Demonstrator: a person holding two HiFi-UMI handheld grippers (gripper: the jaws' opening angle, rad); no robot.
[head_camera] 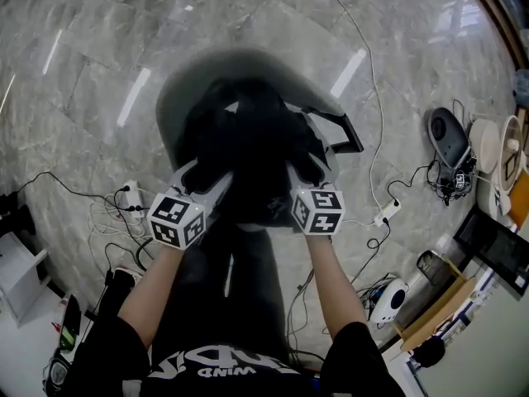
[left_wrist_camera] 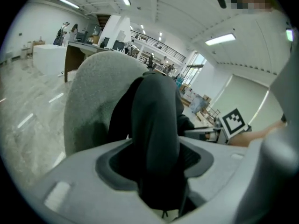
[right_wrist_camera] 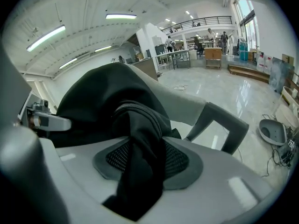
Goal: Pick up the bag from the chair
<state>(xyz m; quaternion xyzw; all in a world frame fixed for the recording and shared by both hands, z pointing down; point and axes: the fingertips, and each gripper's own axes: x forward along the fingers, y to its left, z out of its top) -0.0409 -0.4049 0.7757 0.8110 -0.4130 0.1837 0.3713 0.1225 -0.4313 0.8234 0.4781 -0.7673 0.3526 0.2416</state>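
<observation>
A black bag (head_camera: 256,151) rests on the seat of a grey chair (head_camera: 178,98) with a black armrest (head_camera: 343,131). In the head view my left gripper (head_camera: 207,176) grips the bag's left side and my right gripper (head_camera: 307,172) its right side. The left gripper view shows a thick fold of the black bag (left_wrist_camera: 154,125) pinched in my left gripper (left_wrist_camera: 156,171), with the chair's grey backrest (left_wrist_camera: 93,97) behind. In the right gripper view a zippered fold of the bag (right_wrist_camera: 135,125) is clamped in my right gripper (right_wrist_camera: 140,167).
Power strips and tangled cables lie on the marble floor left (head_camera: 132,197) and right (head_camera: 384,213) of the chair. A dark device (head_camera: 449,135) and other gear sit at the right edge. The chair's armrest (right_wrist_camera: 224,125) juts out right of the bag.
</observation>
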